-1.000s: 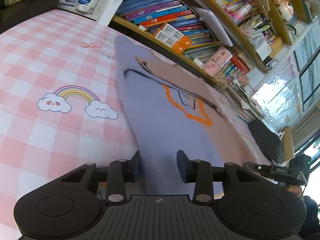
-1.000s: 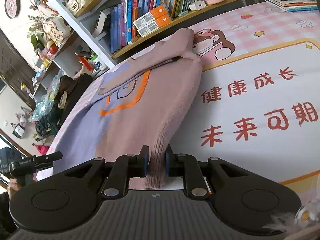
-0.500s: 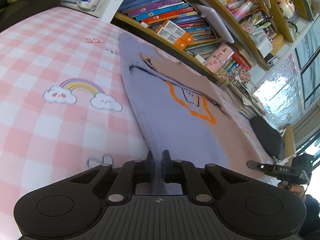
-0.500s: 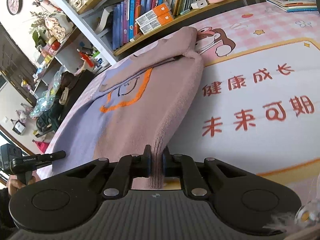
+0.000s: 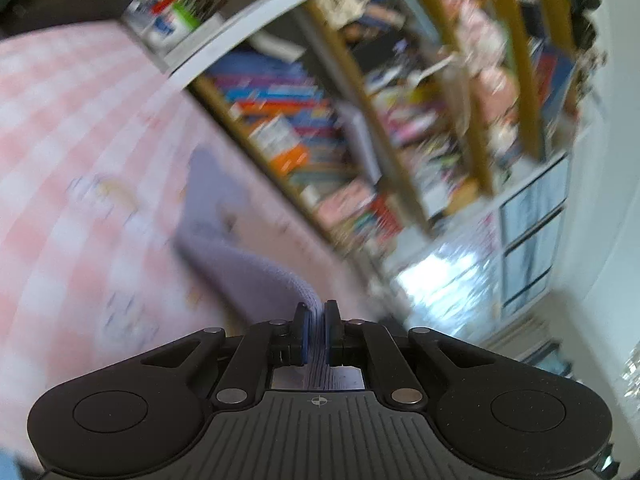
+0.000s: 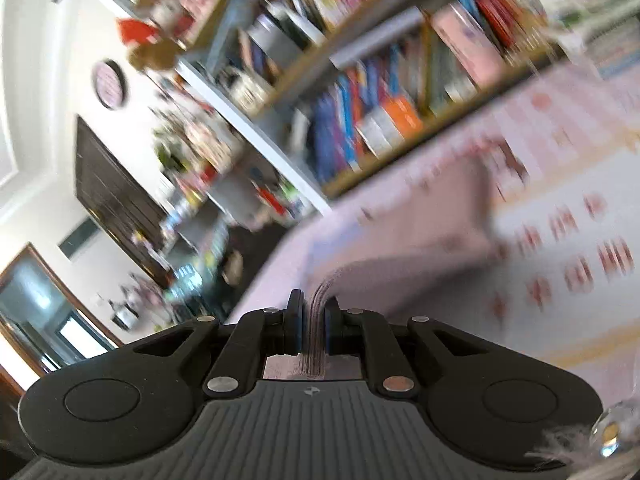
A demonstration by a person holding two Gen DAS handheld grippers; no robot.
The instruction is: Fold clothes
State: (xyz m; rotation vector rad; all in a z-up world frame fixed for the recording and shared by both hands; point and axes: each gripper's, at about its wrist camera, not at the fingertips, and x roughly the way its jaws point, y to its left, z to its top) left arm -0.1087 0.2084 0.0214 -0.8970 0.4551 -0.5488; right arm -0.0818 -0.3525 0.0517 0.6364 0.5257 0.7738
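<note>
The biggest change is the lift: a second ago the sweater [image 5: 240, 268] lay flat on the pink checked cover [image 5: 68, 152]; now both views are smeared with motion and its near hem rises off the cover, arching from the middle of each frame down into the jaws. The left gripper [image 5: 315, 320], a second ago spread around the lilac hem, has clamped onto it; the right gripper [image 6: 311, 316] is pinched tight on the pinkish-mauve hem [image 6: 320, 296]. With both lower corners held, the fold away from the camera looks under way rather than finished.

The sweater's far end still rests on the cover at centre frame, near the bookshelf [image 5: 304, 128] that crosses the upper half. That shelf edge limits forward travel. Bare cover lies at lower left in the left view and at the right edge of the right view.
</note>
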